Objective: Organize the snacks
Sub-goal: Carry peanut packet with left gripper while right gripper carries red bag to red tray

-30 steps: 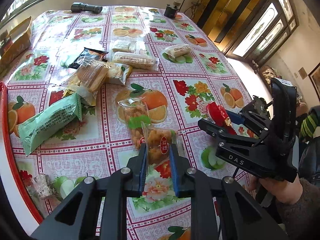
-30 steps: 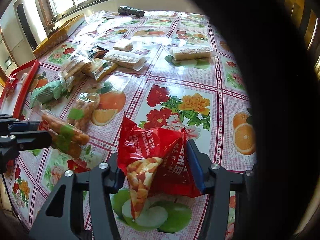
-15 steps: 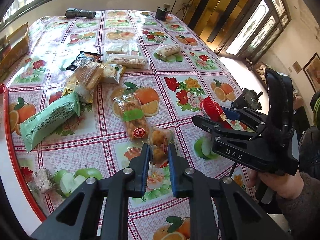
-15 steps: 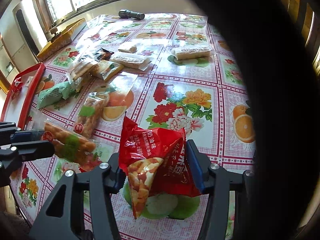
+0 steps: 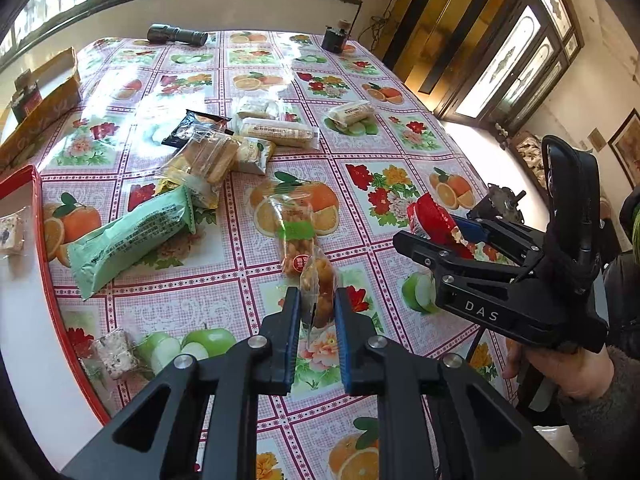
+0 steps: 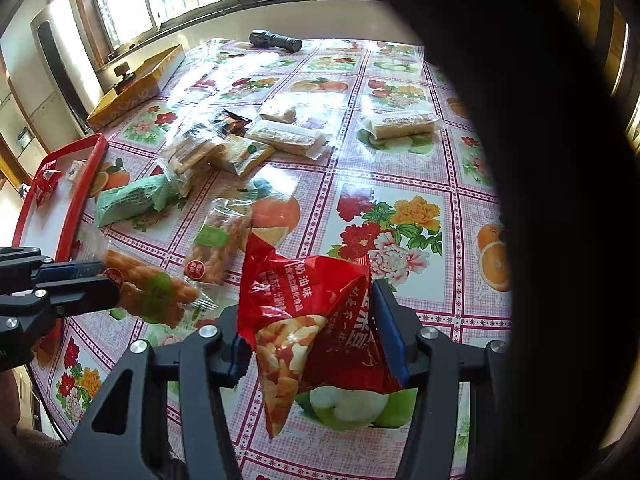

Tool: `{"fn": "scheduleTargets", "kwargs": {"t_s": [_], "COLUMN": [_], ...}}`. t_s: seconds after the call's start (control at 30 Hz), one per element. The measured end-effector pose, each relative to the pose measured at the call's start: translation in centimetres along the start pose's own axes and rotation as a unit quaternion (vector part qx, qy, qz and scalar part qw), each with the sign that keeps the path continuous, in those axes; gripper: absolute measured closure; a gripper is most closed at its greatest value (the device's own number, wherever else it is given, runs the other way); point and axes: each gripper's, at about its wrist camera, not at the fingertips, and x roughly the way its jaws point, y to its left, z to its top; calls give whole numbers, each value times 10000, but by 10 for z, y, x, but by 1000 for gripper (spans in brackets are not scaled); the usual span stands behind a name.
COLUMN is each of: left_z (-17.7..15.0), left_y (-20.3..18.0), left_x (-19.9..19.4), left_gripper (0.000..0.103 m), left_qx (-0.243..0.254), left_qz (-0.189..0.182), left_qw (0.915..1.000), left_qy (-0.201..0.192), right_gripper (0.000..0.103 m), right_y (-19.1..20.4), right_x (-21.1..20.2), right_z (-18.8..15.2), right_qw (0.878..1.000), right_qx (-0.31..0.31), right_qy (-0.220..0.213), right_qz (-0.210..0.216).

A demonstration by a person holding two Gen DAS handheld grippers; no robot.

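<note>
A clear packet of fried twists is pinched in the narrow left gripper and a red snack bag clamped in the right gripper, both held above the tablecloth; carrying to the red tray is judged next.

Fruit-print worktop carries scattered snack packets, a green packet, a flashlight, a red tray
</note>
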Motion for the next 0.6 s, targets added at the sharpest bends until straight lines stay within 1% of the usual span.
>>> {"fn": "scheduleTargets", "kwargs": {"t_s": [0.2,0.3,0.6], "left_z": [-4,-5,-5], "left_y": [9,16,38], "left_x": [-6,-10,-31], "left_gripper": [88,88,88], "left_qx": [-31,-105,-282], "left_qz": [44,6,33], "left_qw": [10000,9999,9994], "left_qy": [-25,-38,-222], "right_gripper": [48,48,48], "right_y": [12,19,50], "right_x": [2,1,0], "right_z": [3,5,18], "right_qw": [10000,9999,9995], "right_qx": [-55,-91,-244], "right_qy": [-4,-29,-128], "right_qz": [36,57,156]}}
